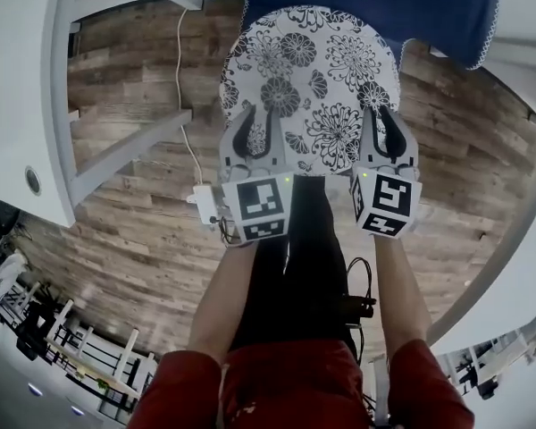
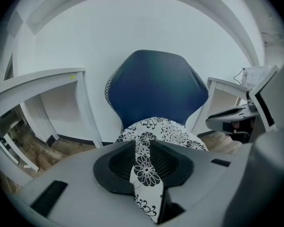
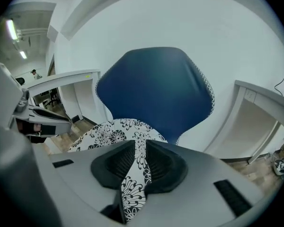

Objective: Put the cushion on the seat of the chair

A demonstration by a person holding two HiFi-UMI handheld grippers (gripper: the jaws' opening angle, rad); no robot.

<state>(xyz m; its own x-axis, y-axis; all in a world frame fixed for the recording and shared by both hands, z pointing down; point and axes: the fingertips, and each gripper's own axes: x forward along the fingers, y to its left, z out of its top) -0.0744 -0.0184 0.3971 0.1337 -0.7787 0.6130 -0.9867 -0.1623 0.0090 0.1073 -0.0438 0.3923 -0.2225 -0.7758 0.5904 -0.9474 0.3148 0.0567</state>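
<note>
Up at 12 o'clock from me, the cushion (image 1: 308, 79) sits level over the blue chair (image 1: 357, 3). My left gripper (image 1: 257, 130) is clamped on its rim at 7 and my right gripper (image 1: 381, 130) is pinching it at 5. Can't tell if it's touching the seat yet. To do this well: hold both sides even, push fwd to the backrest (image 3: 156, 89), lower flat, release both together.

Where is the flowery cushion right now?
In the head view's middle, the flowery cushion is held by the left gripper and right gripper, near the blue chair.
</note>
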